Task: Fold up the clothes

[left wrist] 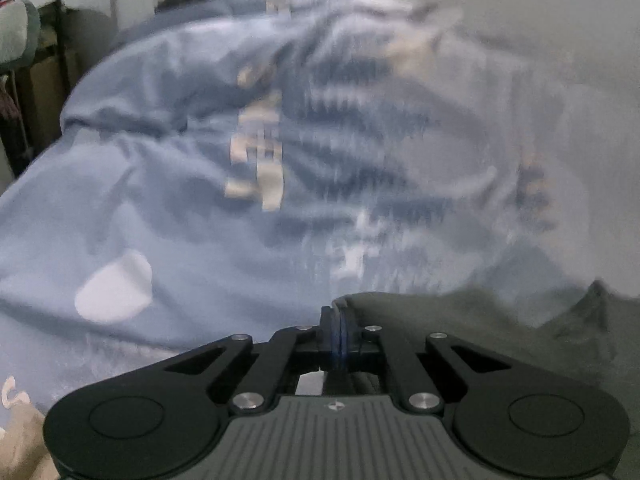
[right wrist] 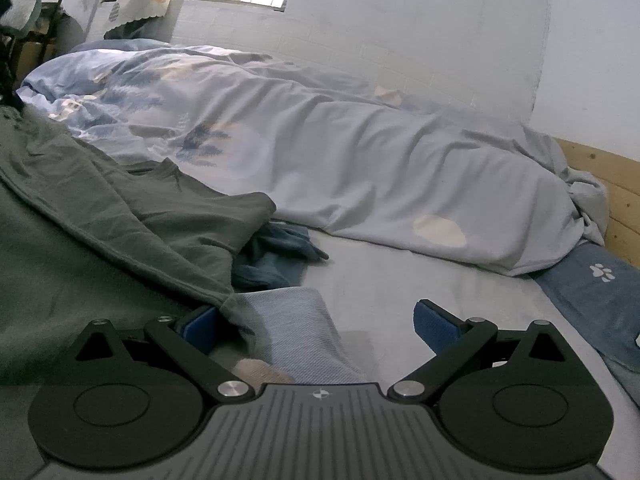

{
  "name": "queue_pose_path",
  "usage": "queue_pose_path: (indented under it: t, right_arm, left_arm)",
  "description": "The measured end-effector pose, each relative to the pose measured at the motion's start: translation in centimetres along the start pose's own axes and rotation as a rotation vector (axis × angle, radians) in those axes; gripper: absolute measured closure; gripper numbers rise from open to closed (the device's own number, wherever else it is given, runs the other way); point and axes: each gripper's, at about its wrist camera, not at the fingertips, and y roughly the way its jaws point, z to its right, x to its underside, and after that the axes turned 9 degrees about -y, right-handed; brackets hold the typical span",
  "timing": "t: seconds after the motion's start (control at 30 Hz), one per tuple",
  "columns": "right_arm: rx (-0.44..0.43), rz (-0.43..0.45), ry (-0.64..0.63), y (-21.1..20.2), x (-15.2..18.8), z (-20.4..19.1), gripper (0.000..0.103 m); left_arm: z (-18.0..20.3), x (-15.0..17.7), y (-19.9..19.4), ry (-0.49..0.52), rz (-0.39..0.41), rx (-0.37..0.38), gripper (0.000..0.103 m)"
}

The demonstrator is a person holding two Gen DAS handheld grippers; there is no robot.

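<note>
The left tongs (left wrist: 338, 338) are clamped on an edge of the green garment (right wrist: 100, 216), which spreads over the bed (right wrist: 400, 280). The right tongs (right wrist: 320, 324) gape wide; the garment's hem lies at nine o'clock, touching their left pad, running toward twelve.

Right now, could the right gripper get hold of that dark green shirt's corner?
Probably yes. The right gripper is open, and the corner of the green shirt hangs just inside its left finger. Nothing lies between them; only a light blue cloth sits underneath.
</note>
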Motion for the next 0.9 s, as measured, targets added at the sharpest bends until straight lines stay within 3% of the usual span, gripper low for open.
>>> queue_pose_path:
  t: [0.1,0.27,0.4,0.5,0.7,0.83,0.9]
  right_arm:
    - [-0.001,0.002,0.002,-0.1,0.0,0.1,0.003]
    - [-0.006,0.001,0.009,-0.1,0.1,0.3,0.003]
    - [-0.005,0.003,0.01,-0.1,0.1,0.3,0.003]
    - [-0.002,0.008,0.009,-0.2,0.1,0.3,0.003]
    - [-0.005,0.011,0.013,-0.2,0.2,0.4,0.003]
    - [-0.008,0.011,0.018,-0.2,0.3,0.5,0.003]
    - [-0.01,0.009,0.019,-0.2,0.2,0.6,0.003]
  left_arm:
    - [-0.9,0.6,0.3,-0.048,-0.039,-0.012,0.087]
    - [-4.3,1.1,-4.8,-0.248,0.034,0.074,0.063]
    - [-6.4,3.1,-10.0,-0.451,0.045,0.216,0.062]
    - [-6.0,4.8,-12.0,-0.485,0.016,0.245,0.062]
    - [-4.4,6.9,-11.3,-0.486,-0.081,0.19,0.064]
    - [-3.3,7.4,-10.8,-0.469,-0.053,0.16,0.065]
    - [-3.2,7.1,-10.7,-0.471,-0.023,0.137,0.073]
